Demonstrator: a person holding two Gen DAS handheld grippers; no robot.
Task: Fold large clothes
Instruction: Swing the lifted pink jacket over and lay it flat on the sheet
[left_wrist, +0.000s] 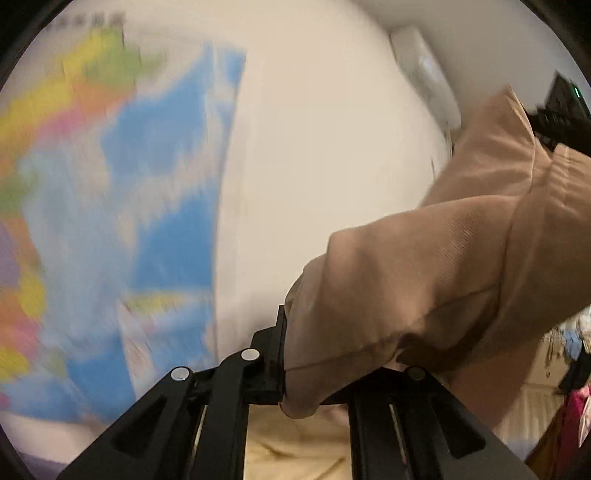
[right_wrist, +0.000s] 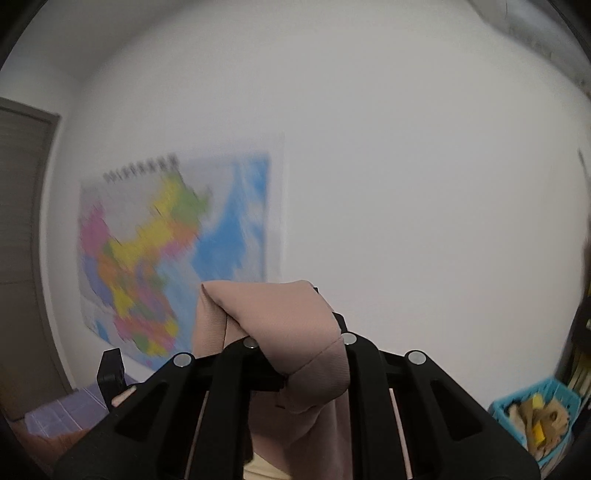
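The wall map serves as the reference landmark for this stage. In the left wrist view the map fills the left side of the frame, strongly blurred. To its right, low in the frame, the left gripper is clamped on a bunched edge of the tan garment; the cloth is pinched between the closed jaws and covers the right finger. From that grip the garment runs up and away to the right of the map, toward the right gripper, which is visible at the far edge as a dark body holding the other end. A pale yellow bed surface shows below the left gripper. In the right wrist view the map hangs on the white wall left of centre, beside a grey door. Below and right of the map, the right gripper is closed on a rolled fold of the same garment, which wraps over its fingers and drops below the frame. A blue basket stands far right of the map. Both grips are likely set at opposite points of one edge so that the garment hangs freely between them and can be spread flat. The fold itself appears not yet made.
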